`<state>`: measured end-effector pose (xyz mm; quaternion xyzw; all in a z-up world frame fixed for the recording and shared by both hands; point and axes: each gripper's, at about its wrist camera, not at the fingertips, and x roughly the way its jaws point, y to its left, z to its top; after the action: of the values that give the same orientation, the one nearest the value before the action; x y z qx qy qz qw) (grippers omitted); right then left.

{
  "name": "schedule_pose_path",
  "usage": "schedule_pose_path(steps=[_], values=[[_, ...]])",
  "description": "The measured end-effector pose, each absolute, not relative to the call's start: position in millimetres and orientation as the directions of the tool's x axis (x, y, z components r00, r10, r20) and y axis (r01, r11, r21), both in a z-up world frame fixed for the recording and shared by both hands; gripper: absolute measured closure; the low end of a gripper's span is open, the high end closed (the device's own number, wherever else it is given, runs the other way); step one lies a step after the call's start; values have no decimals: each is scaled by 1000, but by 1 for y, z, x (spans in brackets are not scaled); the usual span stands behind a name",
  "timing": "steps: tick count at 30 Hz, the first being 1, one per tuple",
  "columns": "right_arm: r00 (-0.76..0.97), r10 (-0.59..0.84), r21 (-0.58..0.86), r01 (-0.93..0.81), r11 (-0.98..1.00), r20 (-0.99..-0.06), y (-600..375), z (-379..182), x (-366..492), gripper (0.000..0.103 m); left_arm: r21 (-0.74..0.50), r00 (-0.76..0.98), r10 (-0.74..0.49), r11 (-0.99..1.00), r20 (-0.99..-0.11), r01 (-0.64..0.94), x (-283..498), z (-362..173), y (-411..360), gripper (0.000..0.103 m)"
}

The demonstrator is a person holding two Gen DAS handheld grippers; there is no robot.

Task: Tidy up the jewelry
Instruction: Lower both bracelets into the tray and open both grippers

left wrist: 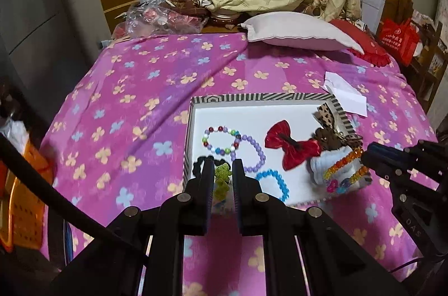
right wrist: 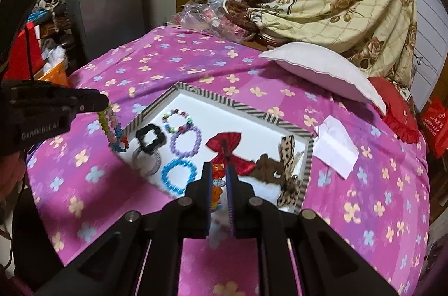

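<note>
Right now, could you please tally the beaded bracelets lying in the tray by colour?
Multicoloured bracelet: 1
Purple bracelet: 1
Blue bracelet: 1
Total lying in the tray: 3

From my left wrist camera, open bedspread (left wrist: 134,89) lies left of the striped tray (left wrist: 252,98), free to cross. Inside, bracelets and a red bow (left wrist: 291,145) crowd the floor. A pillow (left wrist: 302,30) and white paper (left wrist: 347,93) block the far side.
</note>
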<state>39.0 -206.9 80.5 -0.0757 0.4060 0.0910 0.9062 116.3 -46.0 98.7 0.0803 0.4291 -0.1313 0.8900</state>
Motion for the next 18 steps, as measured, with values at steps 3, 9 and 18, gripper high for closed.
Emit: schedule_pose_path(steps=[3,9,18], values=[[643,101,-54,-217,975,-759,-211,74,61,94,45,593,-150,952,-791,301,134,93,-56,74],[636,97,-44,-201,979,-765,-221,61,104,94,44,571,-136,956,-810,289,171,79,-74,74],[622,143,53,-161,986,-770,-239,49,163,94,-5,540,-156,963,-827,271,225,69,-103,74]])
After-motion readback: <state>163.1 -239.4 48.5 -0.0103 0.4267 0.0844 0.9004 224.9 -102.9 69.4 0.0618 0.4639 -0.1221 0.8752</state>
